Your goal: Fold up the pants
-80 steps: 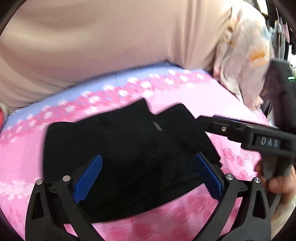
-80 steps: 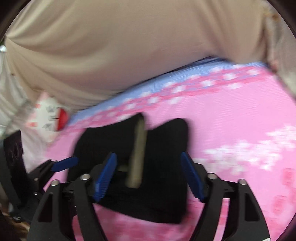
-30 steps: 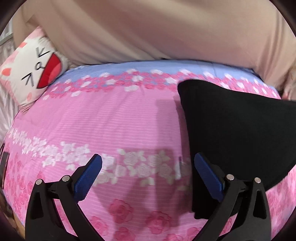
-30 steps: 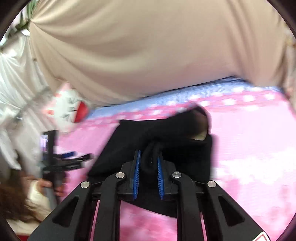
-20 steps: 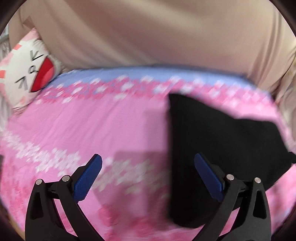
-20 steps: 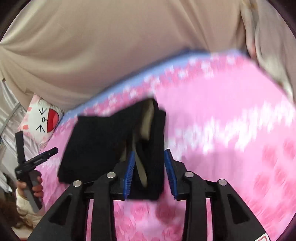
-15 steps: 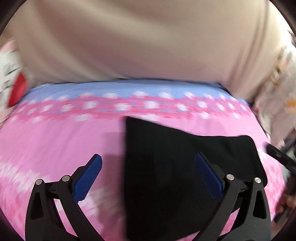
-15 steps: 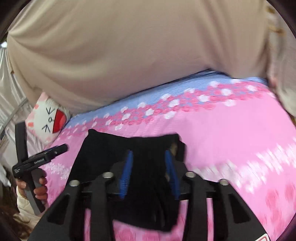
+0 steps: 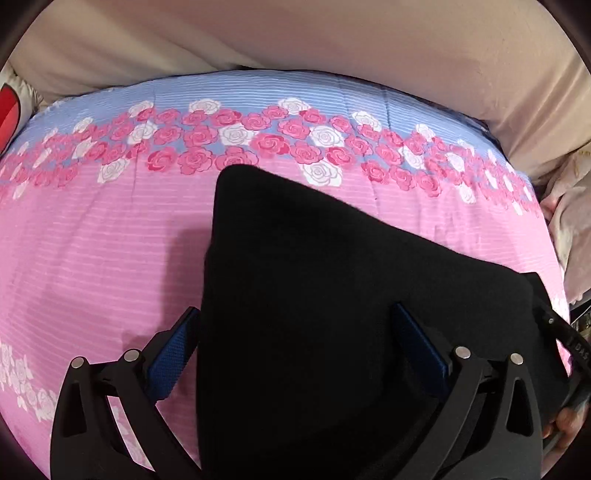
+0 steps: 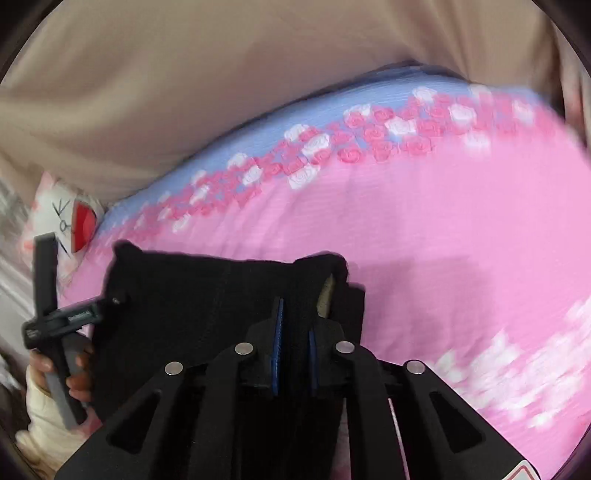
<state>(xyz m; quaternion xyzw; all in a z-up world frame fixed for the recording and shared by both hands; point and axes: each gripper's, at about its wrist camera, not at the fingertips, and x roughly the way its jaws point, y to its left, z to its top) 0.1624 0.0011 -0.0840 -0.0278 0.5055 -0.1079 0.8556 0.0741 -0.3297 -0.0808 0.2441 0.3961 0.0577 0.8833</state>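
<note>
The black pants [image 9: 332, 288] lie folded on the pink bedspread [image 9: 92, 240]. In the left wrist view my left gripper [image 9: 295, 343] stands open, straddling the near left edge of the pants, which lies between the blue pads without being pressed. My right gripper [image 10: 294, 332] sits at the right end of the pants [image 10: 207, 295], its jaws closing to a narrow gap with a fold of black cloth pinched between the pads. A beige lining [image 10: 327, 291] shows in the fold just beyond them. In the right wrist view a hand [image 10: 77, 373] holds the left gripper [image 10: 110, 301] at the pants' left edge.
A beige cloth [image 9: 295, 33] hangs along the far side of the bed. A cat-face pillow [image 10: 66, 218] lies at the far left. A pale flowered cloth [image 9: 569, 206] is bunched at the right edge. The pink bedspread [image 10: 461, 240] stretches to the right of the pants.
The left gripper has swung right and down, so the pants went from its right side to between its fingers. The right gripper opened, dropped lower and closed on a fold again.
</note>
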